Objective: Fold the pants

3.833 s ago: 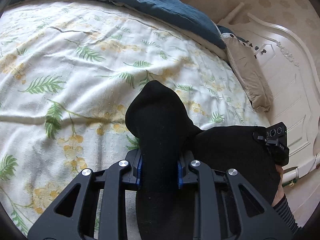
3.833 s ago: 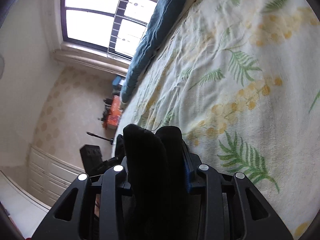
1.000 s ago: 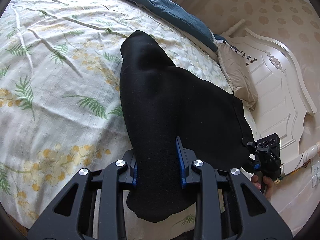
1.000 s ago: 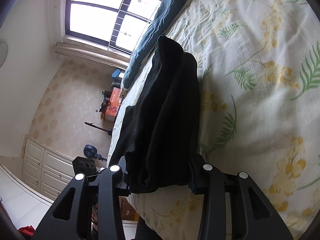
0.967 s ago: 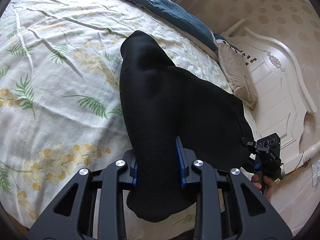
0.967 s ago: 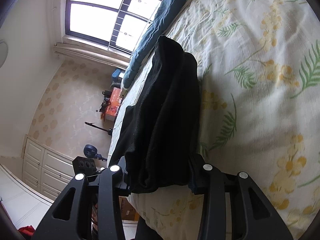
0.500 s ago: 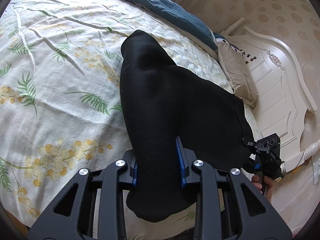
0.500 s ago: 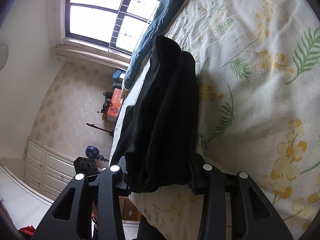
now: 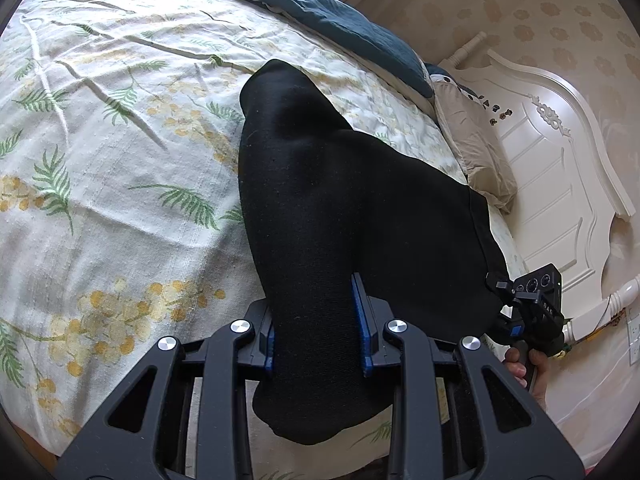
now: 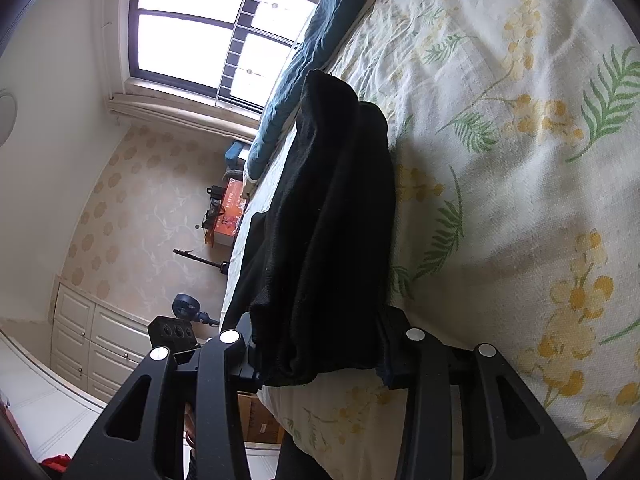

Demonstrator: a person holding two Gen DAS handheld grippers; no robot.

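The black pants [image 9: 340,200] lie spread over the floral bedspread [image 9: 100,160], stretched between my two grippers near the bed's edge. My left gripper [image 9: 316,328] is shut on one end of the pants; the cloth bunches between its blue pads and hangs over them. My right gripper [image 10: 320,348] is shut on the other end of the pants [image 10: 336,220], which run away from it in folds. The right gripper and the hand holding it also show at the right in the left wrist view [image 9: 536,308].
A dark blue duvet [image 9: 320,12] is bunched along the far side of the bed. A beige pillow [image 9: 476,152] lies by the white headboard [image 9: 560,152]. The right wrist view shows a window [image 10: 208,32], white cabinets [image 10: 92,344] and an orange box [image 10: 228,212].
Since 3.8 s ago the pants went from a bunched lump in both grippers to a long spread on the bed. Over the last second they barely move.
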